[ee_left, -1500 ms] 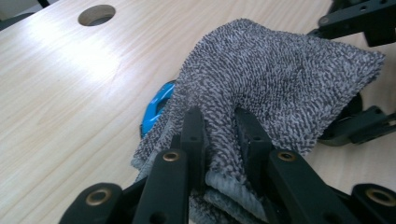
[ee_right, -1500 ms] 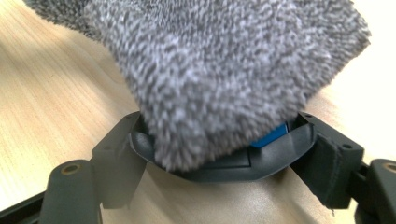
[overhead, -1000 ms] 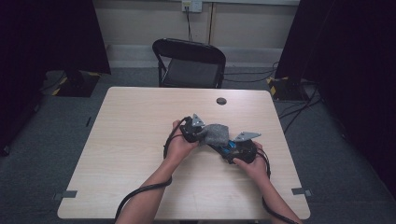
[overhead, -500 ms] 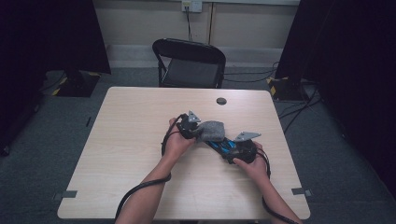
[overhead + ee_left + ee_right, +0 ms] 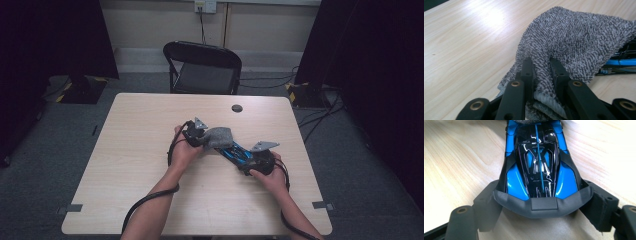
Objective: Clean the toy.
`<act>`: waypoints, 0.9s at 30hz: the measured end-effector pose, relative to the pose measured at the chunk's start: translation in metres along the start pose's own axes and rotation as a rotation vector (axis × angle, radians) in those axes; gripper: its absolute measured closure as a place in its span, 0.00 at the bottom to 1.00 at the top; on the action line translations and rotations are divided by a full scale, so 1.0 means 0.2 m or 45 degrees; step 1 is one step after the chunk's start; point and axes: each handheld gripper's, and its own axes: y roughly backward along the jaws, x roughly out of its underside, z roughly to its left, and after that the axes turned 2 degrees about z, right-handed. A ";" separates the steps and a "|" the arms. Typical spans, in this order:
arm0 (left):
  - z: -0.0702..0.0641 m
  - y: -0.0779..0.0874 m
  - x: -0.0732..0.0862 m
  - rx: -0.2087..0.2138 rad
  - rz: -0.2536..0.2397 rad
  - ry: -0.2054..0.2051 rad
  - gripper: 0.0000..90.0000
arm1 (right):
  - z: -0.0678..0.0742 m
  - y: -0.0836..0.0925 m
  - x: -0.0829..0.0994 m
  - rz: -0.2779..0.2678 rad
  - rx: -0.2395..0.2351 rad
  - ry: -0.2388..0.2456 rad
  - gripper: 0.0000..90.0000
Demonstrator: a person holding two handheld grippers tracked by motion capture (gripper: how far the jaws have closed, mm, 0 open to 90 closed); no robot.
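The work sits on the table (image 5: 150, 150), slightly right of its middle and closer to the person's edge than to the far edge.

The left gripper (image 5: 196, 134) is clenched on a grey terry cloth (image 5: 219, 137). In the left gripper view both black jaws pinch a bunched fold of the cloth (image 5: 574, 40) between them, and the rest of it drapes forward over one end of a blue and black toy car (image 5: 621, 62).

The right gripper (image 5: 252, 159) grasps the toy car (image 5: 237, 152) by its other end. In the right gripper view the jaws stand wide, one pad against each flank of the car (image 5: 539, 170) at its grey bumper. The body lies flat on the table top, pointing away from the camera, with the grey cloth (image 5: 534, 122) covering its far end.

In the high view the car runs diagonally between the two grippers, the cloth at its upper left end. A small dark round object (image 5: 237, 108) lies near the far edge, well apart from the work. A black folding chair (image 5: 202, 67) stands beyond that edge.
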 end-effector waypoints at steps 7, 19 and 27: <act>0.04 0.01 0.02 -0.025 0.009 0.015 0.84 | 0.00 0.00 0.00 0.001 0.000 -0.001 0.26; 0.12 0.07 0.07 -0.081 0.008 0.040 0.85 | 0.00 0.00 0.00 0.000 -0.001 0.001 0.26; 0.17 0.13 0.08 -0.114 0.000 0.061 0.85 | 0.00 0.00 0.00 0.000 -0.001 0.001 0.26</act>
